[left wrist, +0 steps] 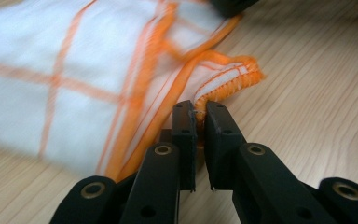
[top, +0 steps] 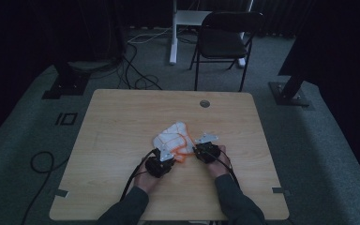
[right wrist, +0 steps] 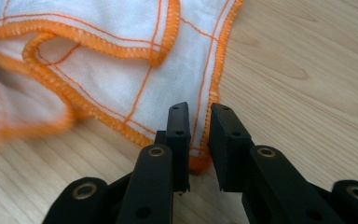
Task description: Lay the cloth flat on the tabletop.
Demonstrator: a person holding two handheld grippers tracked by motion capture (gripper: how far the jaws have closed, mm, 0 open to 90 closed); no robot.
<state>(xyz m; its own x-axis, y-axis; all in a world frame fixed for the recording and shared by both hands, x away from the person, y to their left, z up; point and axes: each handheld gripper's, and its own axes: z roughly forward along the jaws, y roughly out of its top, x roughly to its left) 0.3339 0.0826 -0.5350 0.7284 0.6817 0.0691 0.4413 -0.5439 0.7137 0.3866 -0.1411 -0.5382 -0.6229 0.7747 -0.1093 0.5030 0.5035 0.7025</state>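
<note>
Lying crumpled on the table [top: 122, 122], near its front middle — one white cloth [top: 172, 137] with orange grid lines and orange stitched hem. Left gripper [left wrist: 200, 116] is pinching a folded bit of the hem at the cloth's near edge, jaws nearly together with the hem between the pads. Right gripper [right wrist: 199, 126] is sitting over a corner of the cloth, jaws a narrow gap apart with the hem lying in the gap — pads not clearly pressing it. Both hands are resting low at the table's front, close together
</note>
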